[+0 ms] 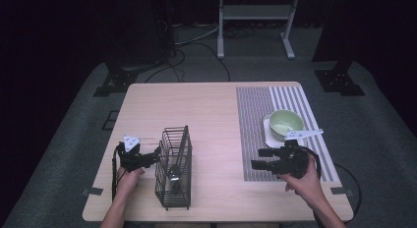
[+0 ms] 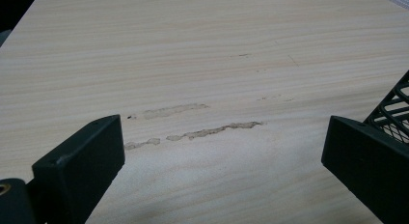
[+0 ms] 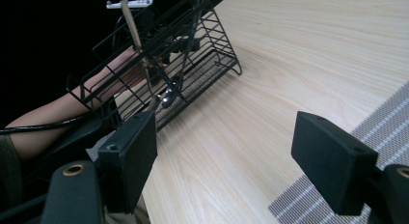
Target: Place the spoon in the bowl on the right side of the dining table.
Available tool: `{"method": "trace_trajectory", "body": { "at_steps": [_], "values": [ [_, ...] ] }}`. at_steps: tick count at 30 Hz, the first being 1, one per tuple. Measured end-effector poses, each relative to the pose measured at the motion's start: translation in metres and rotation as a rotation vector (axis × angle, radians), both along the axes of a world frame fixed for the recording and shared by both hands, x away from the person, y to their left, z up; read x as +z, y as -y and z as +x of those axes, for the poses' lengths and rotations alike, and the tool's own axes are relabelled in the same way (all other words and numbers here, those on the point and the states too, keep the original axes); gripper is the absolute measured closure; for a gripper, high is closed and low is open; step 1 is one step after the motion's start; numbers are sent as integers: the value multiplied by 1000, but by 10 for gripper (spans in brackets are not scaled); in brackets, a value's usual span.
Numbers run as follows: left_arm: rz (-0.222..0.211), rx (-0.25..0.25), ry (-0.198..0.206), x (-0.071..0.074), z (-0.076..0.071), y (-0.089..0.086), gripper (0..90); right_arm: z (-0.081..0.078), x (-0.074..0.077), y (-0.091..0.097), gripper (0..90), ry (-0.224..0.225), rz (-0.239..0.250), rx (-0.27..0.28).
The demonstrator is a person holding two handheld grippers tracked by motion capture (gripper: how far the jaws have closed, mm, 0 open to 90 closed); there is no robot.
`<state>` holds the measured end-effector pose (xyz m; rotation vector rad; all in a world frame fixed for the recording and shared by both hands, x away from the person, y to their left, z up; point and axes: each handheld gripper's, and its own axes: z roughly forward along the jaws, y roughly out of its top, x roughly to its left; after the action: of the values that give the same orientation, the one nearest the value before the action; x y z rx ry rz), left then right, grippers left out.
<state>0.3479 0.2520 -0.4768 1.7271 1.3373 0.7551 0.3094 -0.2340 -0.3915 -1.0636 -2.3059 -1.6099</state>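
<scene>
A black wire rack [image 1: 174, 166] stands left of the table's middle, with a dark-handled utensil [image 1: 178, 159] leaning inside it, its shiny end low in the basket [image 3: 166, 96]. My left gripper [image 1: 153, 156] is open right beside the rack's left wall, nothing between its jaws [image 2: 222, 161]; the rack's corner [image 2: 393, 108] shows behind the right jaw. My right gripper [image 1: 260, 158] is open over the striped mat's left edge, pointing toward the rack [image 3: 159, 60], with bare wood between its jaws [image 3: 224, 156]. A green bowl [image 1: 286, 123] sits on a white plate [image 1: 269, 137] on the mat.
The grey striped mat [image 1: 255, 115] covers the table's right part. Bare wooden tabletop [image 1: 216, 154] lies between rack and mat. Faint smear marks [image 2: 193, 132] mark the wood. Black stands and a white frame [image 1: 255, 21] are on the floor behind the table.
</scene>
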Motion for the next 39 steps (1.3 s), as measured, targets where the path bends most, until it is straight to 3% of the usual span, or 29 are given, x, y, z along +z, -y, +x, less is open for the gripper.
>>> {"method": "trace_trajectory", "body": {
  "at_steps": [12, 39],
  "values": [
    [-1, -1, 6, 0, 0, 0, 4, 9, 24, -28, 225, 16, -24, 74],
    [-2, -2, 4, 0, 0, 1, 4, 21, 48, -84, 210, -17, -81, 194]
  ]
}}
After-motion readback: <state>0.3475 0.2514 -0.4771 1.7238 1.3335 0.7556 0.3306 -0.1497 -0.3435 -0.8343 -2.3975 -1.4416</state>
